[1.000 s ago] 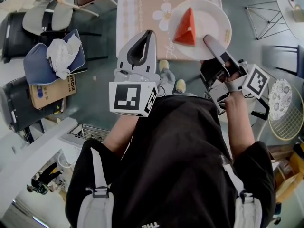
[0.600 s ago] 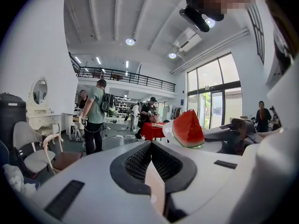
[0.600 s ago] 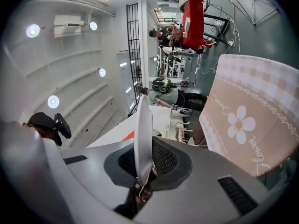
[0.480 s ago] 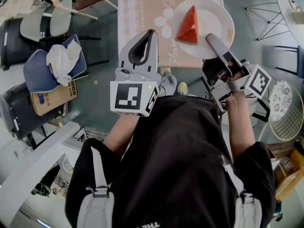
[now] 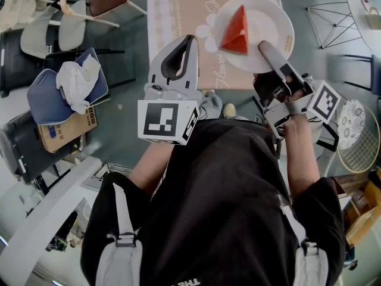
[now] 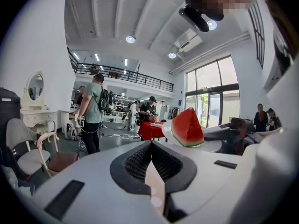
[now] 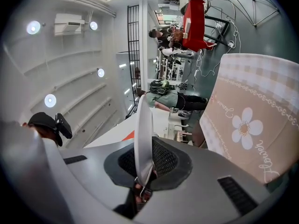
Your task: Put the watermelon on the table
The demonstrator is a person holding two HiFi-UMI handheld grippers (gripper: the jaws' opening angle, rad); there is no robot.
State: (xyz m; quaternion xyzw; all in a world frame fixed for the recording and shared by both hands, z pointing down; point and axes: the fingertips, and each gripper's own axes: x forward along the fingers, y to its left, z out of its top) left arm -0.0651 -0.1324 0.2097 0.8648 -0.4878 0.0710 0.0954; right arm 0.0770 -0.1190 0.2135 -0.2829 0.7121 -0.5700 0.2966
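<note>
A red wedge of watermelon (image 5: 235, 31) stands on a white plate (image 5: 271, 14), which hovers over the near edge of the table (image 5: 178, 11) with its beige flowered cloth. My right gripper (image 5: 266, 49) is shut on the plate's near rim, and the right gripper view shows the plate (image 7: 142, 125) edge-on between the jaws, with the table (image 7: 252, 115) beside it. My left gripper (image 5: 189, 39) is shut and holds nothing; it hangs level, left of the plate, over the table's near edge. From the left gripper (image 6: 152, 144) view the watermelon (image 6: 187, 126) sits ahead to the right.
Chairs (image 5: 50, 28) stand left of the table, one with a blue cushion and white cloth (image 5: 74, 73), and a cardboard box (image 5: 62, 127) lies nearby. A wire stool (image 5: 333, 11) and a round wicker seat (image 5: 357, 139) stand right. People (image 6: 93, 111) stand far behind.
Both grippers and the plate with the watermelon have moved forward, farther over the table's near edge. Both grips are unchanged.
</note>
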